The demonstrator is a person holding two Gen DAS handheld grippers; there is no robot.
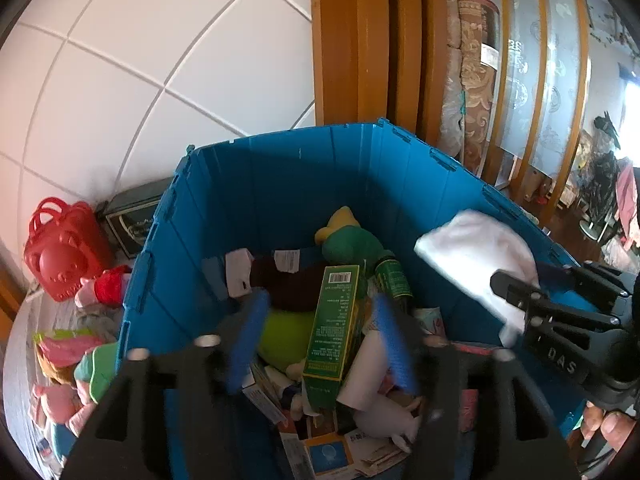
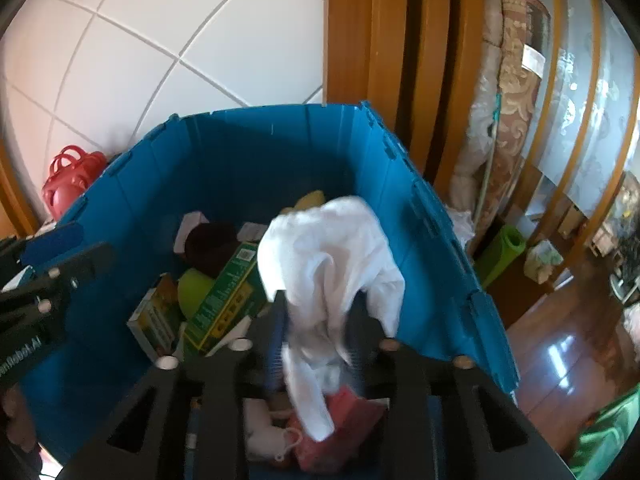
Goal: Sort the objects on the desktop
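bin (image 1: pixel 280 184): big blue plastic one, fills the middle of both views – both grippers hang over it

white cloth (image 2: pixel 332 264): draped between the right gripper's fingers, over the bin's 3 o'clock side, hanging down toward the clutter

green box (image 1: pixel 336 320): standing tilted in the bin's middle, between the left gripper's fingers but nothing pressing on it

lime ball (image 1: pixel 286 334): just at 9 o'clock of the green box, touching it

left gripper (image 1: pixel 320 336): fingers apart, holding nothing

right gripper (image 2: pixel 316 336): fingers parted – cloth sits loose between them, can't see them squeezing it

red basket (image 1: pixel 64 248): outside the bin at 9 o'clock
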